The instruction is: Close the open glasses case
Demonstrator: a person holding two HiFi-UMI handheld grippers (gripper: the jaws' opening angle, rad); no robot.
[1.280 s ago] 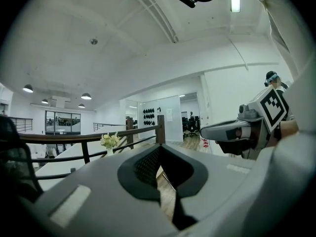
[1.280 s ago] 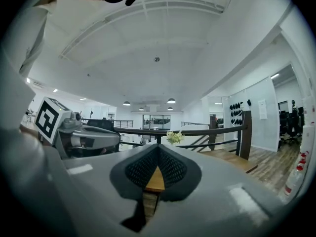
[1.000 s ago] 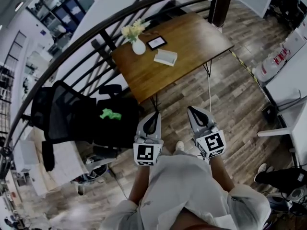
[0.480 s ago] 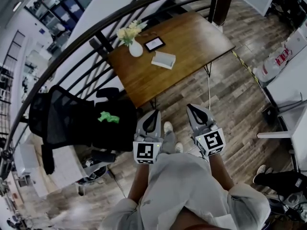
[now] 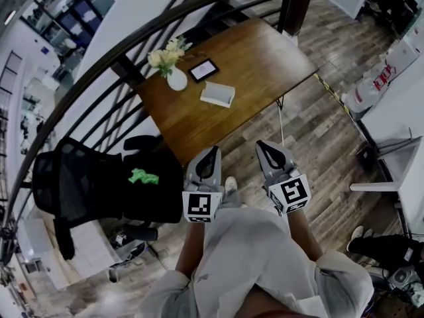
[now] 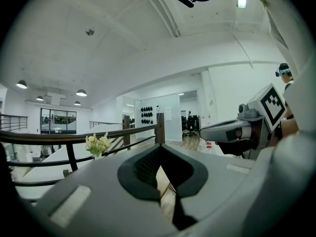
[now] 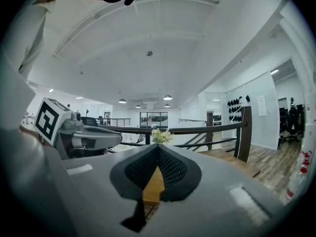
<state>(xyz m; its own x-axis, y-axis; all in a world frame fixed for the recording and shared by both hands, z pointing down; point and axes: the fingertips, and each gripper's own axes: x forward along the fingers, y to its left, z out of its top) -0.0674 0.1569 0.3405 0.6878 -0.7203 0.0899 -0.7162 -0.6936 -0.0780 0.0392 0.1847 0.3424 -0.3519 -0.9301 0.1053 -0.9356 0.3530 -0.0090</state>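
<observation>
Wooden worktop (image 5: 252,58) stands far ahead, with the pale open glasses case (image 5: 217,94) mid-surface, right of the vase (image 5: 177,79). The left tool (image 5: 212,154) and right tool (image 5: 263,148) are closed and empty. Best to step closer before opening one.

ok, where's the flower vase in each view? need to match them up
Head view: flower vase on the wooden table, at its far left corner, upper left of centre.
Left gripper view: left of centre, low, against the railing bars.
Right gripper view: near centre, just above where the jaws meet.
Shared landmark: the dark railing behind the vase in all three.
</observation>
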